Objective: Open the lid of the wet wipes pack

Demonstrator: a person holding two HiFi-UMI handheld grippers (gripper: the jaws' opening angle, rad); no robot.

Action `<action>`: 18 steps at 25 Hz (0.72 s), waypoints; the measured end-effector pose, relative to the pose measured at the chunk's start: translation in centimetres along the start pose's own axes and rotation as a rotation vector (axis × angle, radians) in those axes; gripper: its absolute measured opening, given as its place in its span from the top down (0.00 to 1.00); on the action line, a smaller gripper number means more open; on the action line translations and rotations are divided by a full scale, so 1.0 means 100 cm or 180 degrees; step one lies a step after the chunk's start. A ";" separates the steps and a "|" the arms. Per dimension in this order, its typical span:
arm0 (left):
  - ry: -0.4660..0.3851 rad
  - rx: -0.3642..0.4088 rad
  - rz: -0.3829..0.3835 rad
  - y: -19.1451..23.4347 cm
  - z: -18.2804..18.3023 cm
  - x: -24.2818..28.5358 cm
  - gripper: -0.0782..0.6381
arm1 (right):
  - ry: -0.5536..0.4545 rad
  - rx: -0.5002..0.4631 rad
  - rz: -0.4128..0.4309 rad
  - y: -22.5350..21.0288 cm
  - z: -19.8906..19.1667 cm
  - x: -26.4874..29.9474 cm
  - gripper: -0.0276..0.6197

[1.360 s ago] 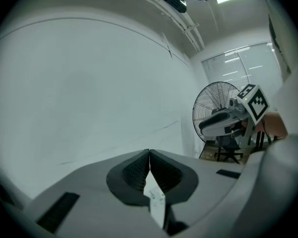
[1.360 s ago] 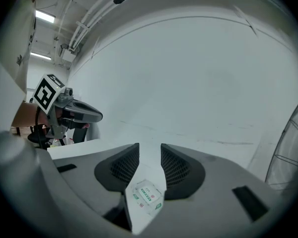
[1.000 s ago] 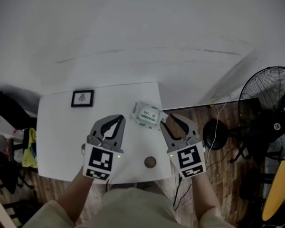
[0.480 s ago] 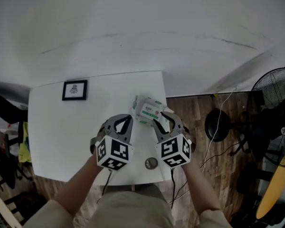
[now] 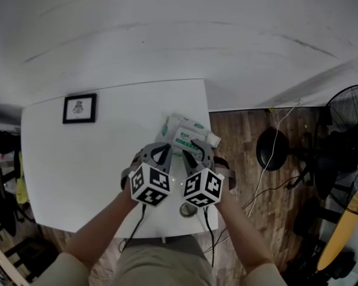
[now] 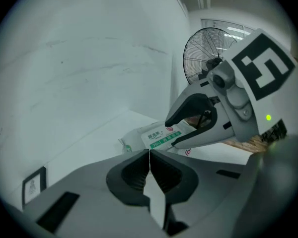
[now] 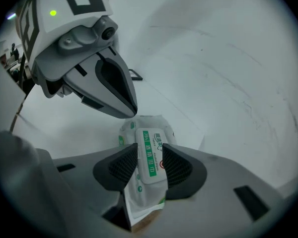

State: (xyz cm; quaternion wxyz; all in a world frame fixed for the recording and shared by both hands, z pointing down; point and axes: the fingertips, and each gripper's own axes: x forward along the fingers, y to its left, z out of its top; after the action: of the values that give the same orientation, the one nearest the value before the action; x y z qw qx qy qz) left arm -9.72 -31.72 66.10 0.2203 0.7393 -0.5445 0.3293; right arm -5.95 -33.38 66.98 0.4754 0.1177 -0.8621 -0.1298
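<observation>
The wet wipes pack (image 5: 188, 134) lies flat near the right edge of the white table (image 5: 77, 159); it is white and green, with a labelled lid on top. My right gripper (image 5: 198, 150) hangs over its near end. In the right gripper view its jaws are opening, and the lid (image 7: 150, 155) shows between the pads (image 7: 123, 166), which do not press on it. My left gripper (image 5: 164, 151) is just left of the pack, shut on nothing. In the left gripper view its pads (image 6: 137, 170) meet, with the pack (image 6: 156, 137) beyond them under the right gripper (image 6: 208, 118).
A small black picture frame (image 5: 79, 108) lies at the table's far left. A small round brown object (image 5: 188, 209) sits by the near edge behind the grippers. On the wooden floor to the right are a standing fan (image 5: 349, 115), a round black base (image 5: 268, 151) and a cable.
Both grippers have come down and forward toward the pack and drawn closer together. The right one now stands over the pack's lid.
</observation>
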 end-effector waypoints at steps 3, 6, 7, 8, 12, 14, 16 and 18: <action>0.0027 -0.0277 -0.0125 0.001 -0.012 0.016 0.86 | 0.0033 -0.0084 0.0028 0.003 -0.003 0.011 0.69; 0.0063 -0.0260 -0.0139 0.003 -0.021 0.029 0.86 | 0.0047 -0.0181 0.0054 0.005 -0.004 0.014 0.69; 0.0064 -0.0246 -0.0149 0.003 -0.022 0.032 0.86 | 0.0061 -0.0236 0.0066 0.008 -0.005 0.015 0.69; 0.0059 -0.0245 -0.0165 0.002 -0.023 0.033 0.86 | 0.0080 -0.0294 0.0077 0.010 -0.006 0.016 0.71; -0.0007 -0.0356 -0.0246 0.002 -0.025 0.035 0.86 | 0.0142 -0.0345 0.0087 0.014 -0.007 0.020 0.74; -0.0004 -0.0382 -0.0251 0.003 -0.026 0.035 0.86 | 0.0152 -0.0306 0.0084 0.012 -0.007 0.020 0.74; 0.0041 -0.0365 -0.0250 0.002 -0.026 0.036 0.86 | 0.0150 -0.0259 0.0106 0.012 -0.006 0.018 0.77; 0.0083 -0.0345 -0.0259 0.002 -0.027 0.036 0.86 | 0.0116 -0.0121 0.0164 0.011 -0.004 0.016 0.81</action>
State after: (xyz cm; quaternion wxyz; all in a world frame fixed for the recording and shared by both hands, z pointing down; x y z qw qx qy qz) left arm -9.91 -32.35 70.56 0.2803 0.7435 -0.5281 0.2997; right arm -6.53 -32.93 68.79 0.4964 0.0887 -0.8534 -0.1317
